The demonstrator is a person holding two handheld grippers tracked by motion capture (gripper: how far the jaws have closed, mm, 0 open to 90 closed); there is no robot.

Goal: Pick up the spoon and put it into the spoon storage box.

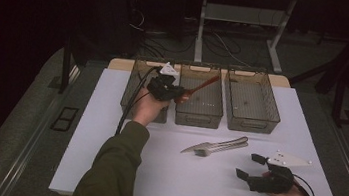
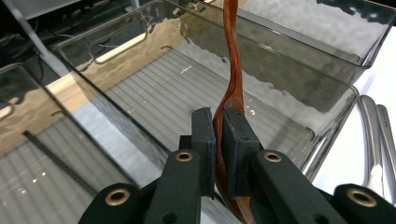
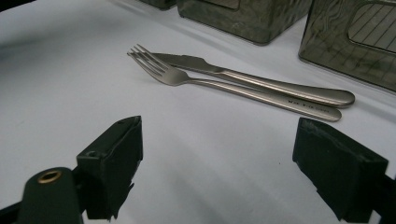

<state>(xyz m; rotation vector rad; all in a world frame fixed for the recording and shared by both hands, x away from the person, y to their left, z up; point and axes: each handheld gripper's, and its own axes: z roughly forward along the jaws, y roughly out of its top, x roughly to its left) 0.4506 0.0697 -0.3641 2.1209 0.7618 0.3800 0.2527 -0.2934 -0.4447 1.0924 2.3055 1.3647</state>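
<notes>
Holding a brown wooden spoon above the row of three clear bins, the left gripper has its jaws pressed together on the spoon near its bowl end; in the left gripper view the spoon rises straight up from between the two black pads, its handle reaching out over the ribbed floor of the middle bin. In the high view the spoon slants up and to the right over the middle bin, with the left bin beneath the hand and the right bin standing apart. The right gripper rests low over the white table near its front right corner, jaws spread wide with nothing between them. A metal fork and a metal knife lie side by side, touching, just ahead of those jaws and in front of the bins.
</notes>
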